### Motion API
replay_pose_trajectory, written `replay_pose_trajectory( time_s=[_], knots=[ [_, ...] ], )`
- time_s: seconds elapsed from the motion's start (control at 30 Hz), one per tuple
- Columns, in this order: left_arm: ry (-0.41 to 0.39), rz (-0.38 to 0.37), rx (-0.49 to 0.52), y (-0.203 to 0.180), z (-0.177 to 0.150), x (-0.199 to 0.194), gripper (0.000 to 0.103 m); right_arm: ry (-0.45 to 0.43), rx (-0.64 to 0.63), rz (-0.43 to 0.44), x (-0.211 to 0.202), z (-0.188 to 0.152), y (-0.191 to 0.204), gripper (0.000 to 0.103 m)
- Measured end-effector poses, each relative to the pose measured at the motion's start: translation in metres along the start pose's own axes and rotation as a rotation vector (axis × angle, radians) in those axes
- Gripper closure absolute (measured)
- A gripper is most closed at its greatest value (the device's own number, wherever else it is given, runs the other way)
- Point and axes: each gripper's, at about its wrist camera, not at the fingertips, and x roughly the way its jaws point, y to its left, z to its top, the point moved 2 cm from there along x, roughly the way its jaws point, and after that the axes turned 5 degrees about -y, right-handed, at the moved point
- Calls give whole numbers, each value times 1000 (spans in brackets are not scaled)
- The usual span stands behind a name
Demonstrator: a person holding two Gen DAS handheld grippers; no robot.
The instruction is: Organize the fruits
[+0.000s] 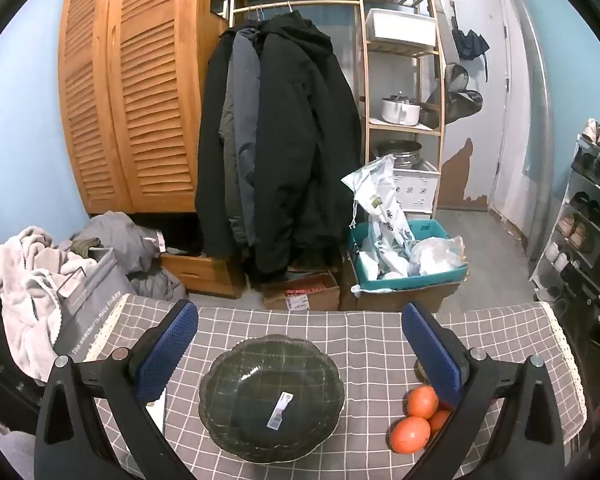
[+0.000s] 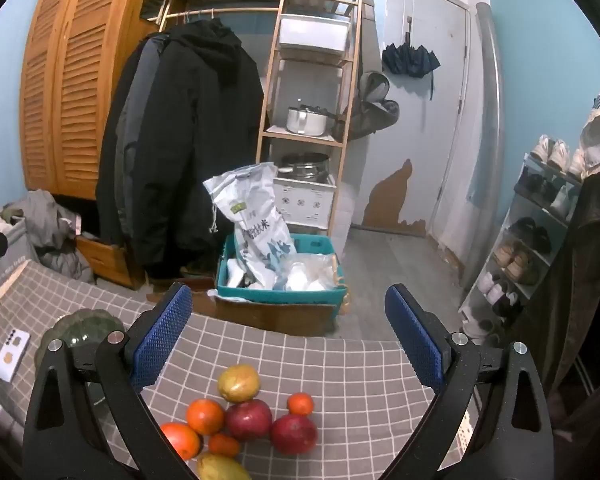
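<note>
The left gripper (image 1: pixel 300 344) stands wide open and empty above the dark glass bowl (image 1: pixel 271 396), which sits empty on the bench (image 1: pixel 364 332) with only a label stuck inside. The right gripper (image 2: pixel 288 340) is equally wide open and holds nothing, hanging over the fruit pile (image 2: pixel 244 420) of oranges, red apples and mangoes to the right of the bowl. A white phone (image 2: pixel 11 355) lies left of the bowl.
</note>
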Motion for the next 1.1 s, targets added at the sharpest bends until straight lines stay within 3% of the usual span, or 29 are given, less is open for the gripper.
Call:
replay_pose_trajectory(
  time_s=[1.1],
  knots=[
    [-12,9,3,-2,-1,-2,0,5,-9,-4,0,-1,1,8]
  ],
)
